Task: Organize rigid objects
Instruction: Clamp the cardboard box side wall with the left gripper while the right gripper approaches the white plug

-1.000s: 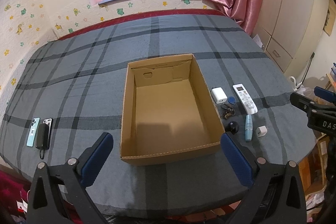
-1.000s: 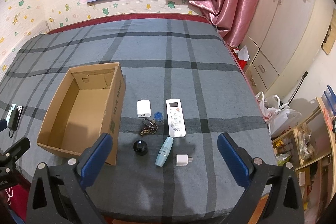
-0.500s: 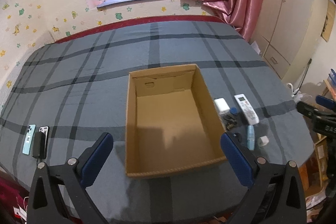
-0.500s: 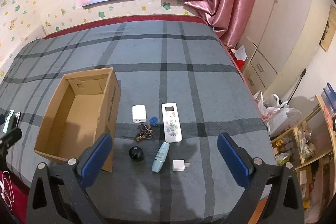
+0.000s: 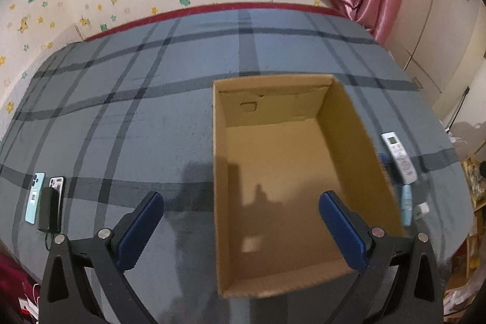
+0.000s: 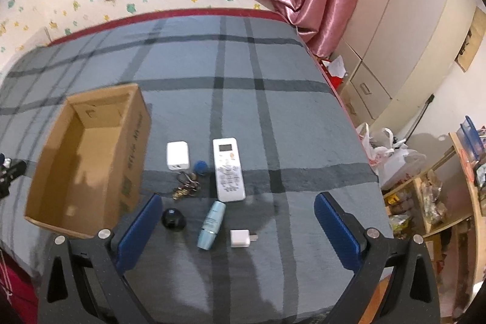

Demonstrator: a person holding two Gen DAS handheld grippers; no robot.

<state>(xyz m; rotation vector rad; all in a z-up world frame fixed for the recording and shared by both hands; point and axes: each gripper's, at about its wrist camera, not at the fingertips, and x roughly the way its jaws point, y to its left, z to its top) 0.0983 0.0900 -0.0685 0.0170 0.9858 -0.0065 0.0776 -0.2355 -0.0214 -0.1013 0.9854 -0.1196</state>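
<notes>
A plaid bedspread (image 6: 243,111) is carrying an empty cardboard box (image 6: 88,160) beside small items. Both the left gripper (image 5: 241,228) and the right gripper (image 6: 238,225) are hovering with fingers spread, holding nothing. The blue bottle (image 6: 211,224), probably round, is likely to roll if nudged.

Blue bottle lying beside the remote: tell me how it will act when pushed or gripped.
The blue bottle lies on its side on the blanket, and it looks cylindrical, so a sideways push would probably roll it toward the charger. Its smooth, likely plastic body may slip in the jaws. It looks stiff and fairly light.

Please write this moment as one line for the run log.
left gripper: open, empty | right gripper: open, empty | cardboard box: empty | remote, tube: on bed
</notes>
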